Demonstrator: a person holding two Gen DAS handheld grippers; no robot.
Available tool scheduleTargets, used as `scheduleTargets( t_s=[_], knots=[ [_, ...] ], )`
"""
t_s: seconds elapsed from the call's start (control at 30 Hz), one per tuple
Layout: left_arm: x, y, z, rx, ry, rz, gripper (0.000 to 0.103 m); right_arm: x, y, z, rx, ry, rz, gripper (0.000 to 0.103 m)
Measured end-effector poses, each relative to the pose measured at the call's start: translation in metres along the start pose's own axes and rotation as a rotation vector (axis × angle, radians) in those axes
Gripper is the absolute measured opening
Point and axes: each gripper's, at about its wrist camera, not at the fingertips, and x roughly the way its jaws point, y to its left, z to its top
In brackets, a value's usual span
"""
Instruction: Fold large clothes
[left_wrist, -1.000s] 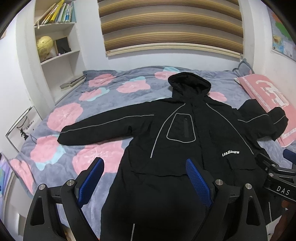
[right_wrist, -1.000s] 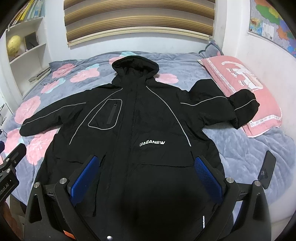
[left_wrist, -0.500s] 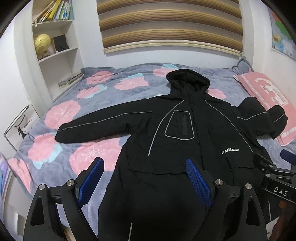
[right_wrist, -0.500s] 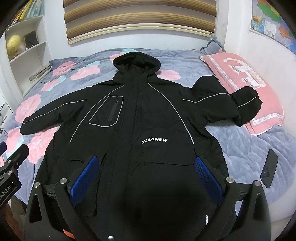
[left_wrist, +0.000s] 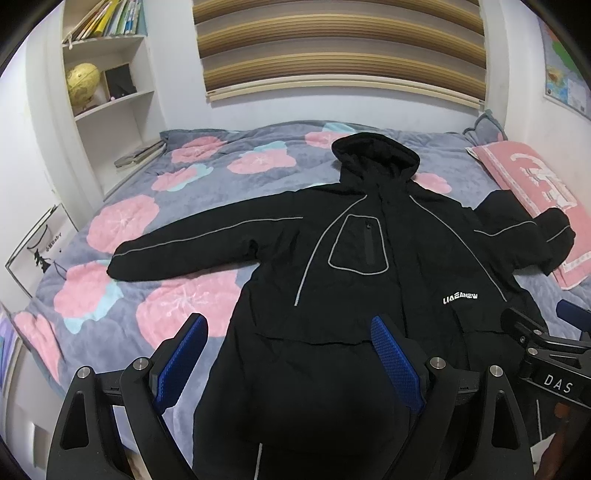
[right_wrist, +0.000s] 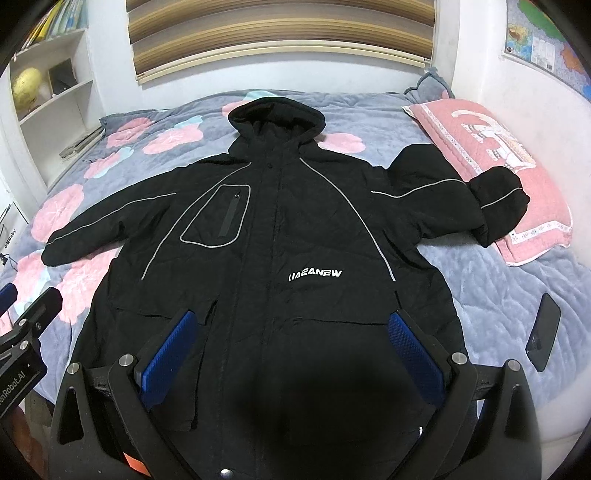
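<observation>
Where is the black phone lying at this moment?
In the right wrist view, the phone lies on the bed cover at the right, beside the coat's hem and nearer the camera than the pink pillow.

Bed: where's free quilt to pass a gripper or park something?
Free: quilt between the outstretched sleeve and the shelves; a strip between jacket hem and phone. Crowded: pillow side, where the folded sleeve overlaps.

I hold my left hand-held gripper (left_wrist: 288, 354) and my right hand-held gripper (right_wrist: 291, 350) side by side, both pointing toward 12 o'clock, blue-padded fingers (right_wrist: 166, 350) spread wide, gripping nothing.
</observation>
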Motion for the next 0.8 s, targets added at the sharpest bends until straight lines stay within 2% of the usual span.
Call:
scheduleTargets(
  t_s=[0.47,0.8],
  knots=[
    [0.003,0.002,0.000,-0.004,0.008,-0.005,0.091,0.004,0.008,-0.001,-0.008,0.010,0.003,0.103],
    [0.020,0.009,0.000,-0.014,0.030,-0.006,0.091,0.019,0.015,0.004,-0.010,0.031,0.005,0.103]
  ],
)
